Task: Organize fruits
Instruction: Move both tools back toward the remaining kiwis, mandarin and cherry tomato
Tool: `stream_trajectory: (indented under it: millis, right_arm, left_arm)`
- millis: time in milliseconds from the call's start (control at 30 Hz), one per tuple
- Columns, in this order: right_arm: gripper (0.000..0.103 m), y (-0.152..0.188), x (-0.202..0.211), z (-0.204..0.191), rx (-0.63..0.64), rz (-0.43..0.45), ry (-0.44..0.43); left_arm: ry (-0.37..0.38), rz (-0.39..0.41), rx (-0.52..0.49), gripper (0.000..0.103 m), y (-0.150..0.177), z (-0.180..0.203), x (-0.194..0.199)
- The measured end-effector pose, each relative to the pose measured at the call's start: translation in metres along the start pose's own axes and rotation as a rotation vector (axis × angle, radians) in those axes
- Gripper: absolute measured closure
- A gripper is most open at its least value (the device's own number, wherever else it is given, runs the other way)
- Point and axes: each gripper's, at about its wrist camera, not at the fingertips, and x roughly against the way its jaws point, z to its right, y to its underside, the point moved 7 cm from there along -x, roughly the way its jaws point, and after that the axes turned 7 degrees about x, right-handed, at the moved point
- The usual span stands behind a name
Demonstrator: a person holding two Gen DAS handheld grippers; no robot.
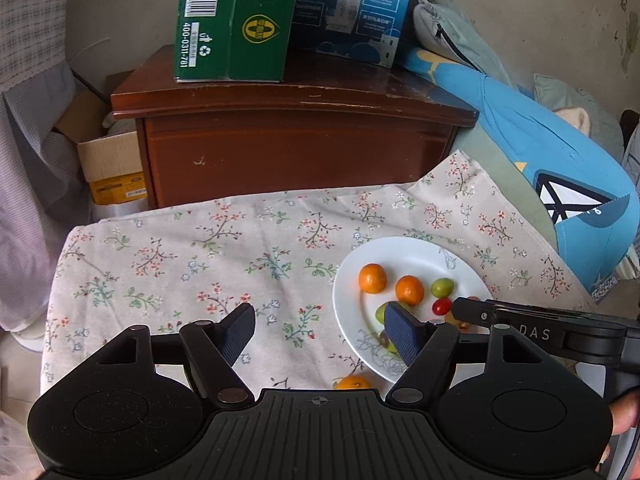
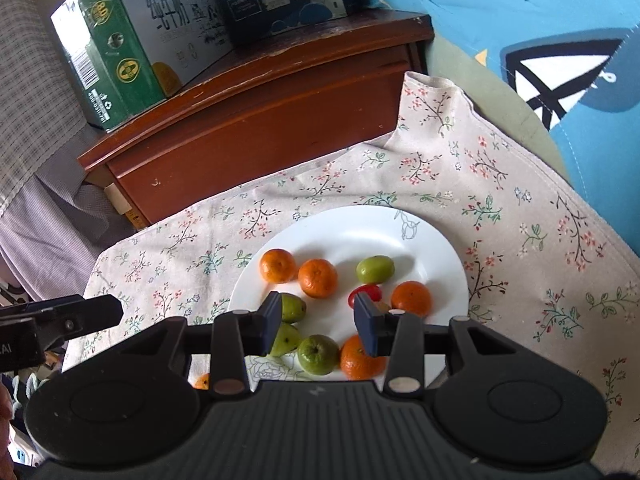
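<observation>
Left wrist view: my left gripper (image 1: 322,330) hangs released with nothing between its fingers, over bare floral cloth (image 1: 180,264) beside the white plate (image 1: 404,250); one orange (image 1: 352,383) lies off the plate near its near rim. Right wrist view: my right gripper (image 2: 318,320) hovers released and empty above the plate's (image 2: 360,226) fruits, cloth free toward the wooden cabinet (image 2: 256,120).
</observation>
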Motion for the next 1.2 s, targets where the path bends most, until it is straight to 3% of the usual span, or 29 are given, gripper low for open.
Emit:
stream_trajectory:
  millis: [633,1000,1200]
  right_arm:
    - [0.062,0.051,0.012,-0.042,0.049,-0.068,-0.084]
    - [0.062,0.079,0.005,-0.074,0.154,-0.11,-0.122]
    - [0.062,0.088,-0.004,-0.084,0.184,-0.134,-0.132]
  left_arm:
    - [-0.076,-0.09,-0.001,0.03,0.042,-0.045,0.003]
    - [-0.136,-0.088,-0.006,0.03,0.054,-0.072,0.001]
    - [-0.132,-0.091,-0.051,0.03,0.06,-0.076,0.0]
